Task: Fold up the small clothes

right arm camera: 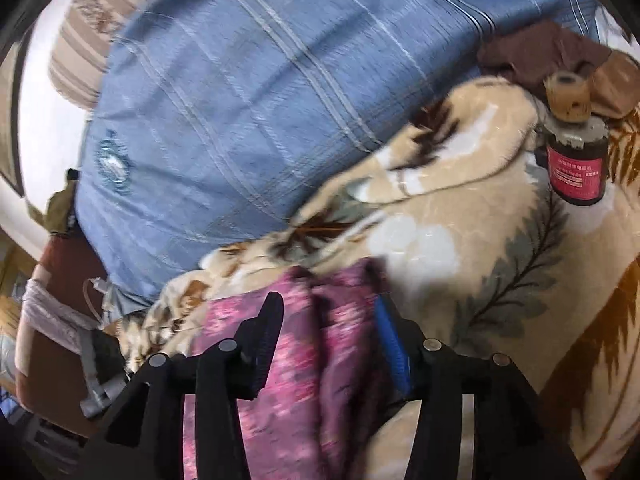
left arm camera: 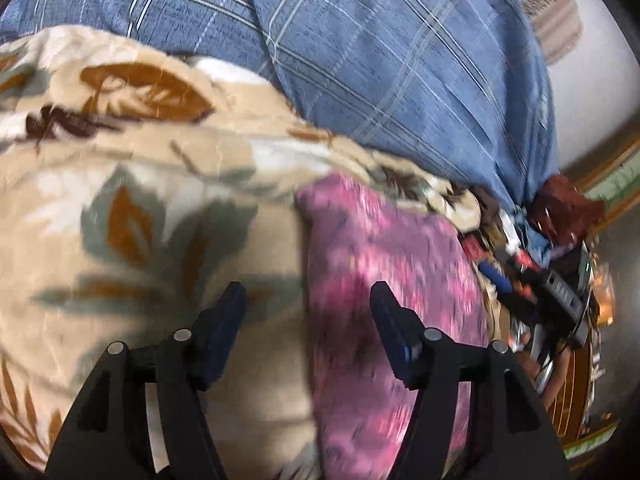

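Pink floral garment (left arm camera: 384, 272) lying bunched on beige leaf-print blanket (left arm camera: 132, 200), near blue plaid pillow (left arm camera: 400, 80). Left claw (left arm camera: 308, 300) released, jaws apart above garment edge, gripping nothing. Right claw (right arm camera: 328, 312) released, straddling garment folds, pads not pressing. Dark red-labelled bottle (right arm camera: 576, 164) on blanket, well apart.

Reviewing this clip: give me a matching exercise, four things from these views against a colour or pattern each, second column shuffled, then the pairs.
Things:
1. small garment
2. blanket
3. pillow
4. bottle label

Looks:
A. blue with pale check lines
B. beige with brown and grey leaves
C. red
D. pink and purple floral

Pairs: 1-D, 2-B, 3-A, 4-C
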A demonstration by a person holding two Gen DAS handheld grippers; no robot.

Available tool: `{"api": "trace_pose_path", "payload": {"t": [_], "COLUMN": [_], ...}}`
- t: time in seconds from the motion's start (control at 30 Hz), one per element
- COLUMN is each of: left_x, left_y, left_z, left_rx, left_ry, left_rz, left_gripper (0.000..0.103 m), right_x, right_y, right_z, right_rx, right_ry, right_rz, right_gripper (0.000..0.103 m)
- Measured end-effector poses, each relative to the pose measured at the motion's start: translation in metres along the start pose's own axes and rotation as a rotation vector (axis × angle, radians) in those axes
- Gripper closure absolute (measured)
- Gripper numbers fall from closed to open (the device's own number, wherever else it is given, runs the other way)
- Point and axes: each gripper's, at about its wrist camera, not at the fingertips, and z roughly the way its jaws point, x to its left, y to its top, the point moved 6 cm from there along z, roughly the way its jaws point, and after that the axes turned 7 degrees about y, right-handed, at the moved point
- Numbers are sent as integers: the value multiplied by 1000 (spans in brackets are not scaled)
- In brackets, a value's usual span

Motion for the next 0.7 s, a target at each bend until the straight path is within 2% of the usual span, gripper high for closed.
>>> {"api": "trace_pose_path", "payload": {"t": [0.07, 0.13, 0.17, 0.27, 0.33, 0.37, 0.4, 0.53, 0.7], "left_x": [2, -6, -11, -10, -15, -19, -24, -37, -37], "left_y": [-5, -4, -4, -10, -12, -14, -15, -19, -19], "left_z": [5, 11, 17, 21, 18, 16, 14, 6, 6], "left_rx": [37, 82, 79, 66, 28, 11, -9, -78, -86], "left_ry": [-31, -107, -105, -80, -48, -18, 21, 124, 147], "left_rz": [-65, -71, -64, -49, -21, 4, 37, 139, 163], "left_gripper": [40, 40, 40, 39, 39, 39, 39, 42, 43], "right_x": [9, 15, 18, 10, 1, -3, -5, 7, 10], "right_y": [-4, -5, -9, -19, -26, -29, -29, -20, -20], "right_z": [-1, 5, 12, 30, 40, 43, 41, 18, 15], "right_rx": [-5, 23, 52, 91, 122, 130, 125, 80, 85], "right_ry": [5, -5, -25, -87, -96, -115, -119, -83, -145], "right_rz": [-15, -30, -55, -74, -60, -67, -63, -72, -110], "right_gripper": [53, 53, 54, 56, 70, 85, 94, 96, 97]}}
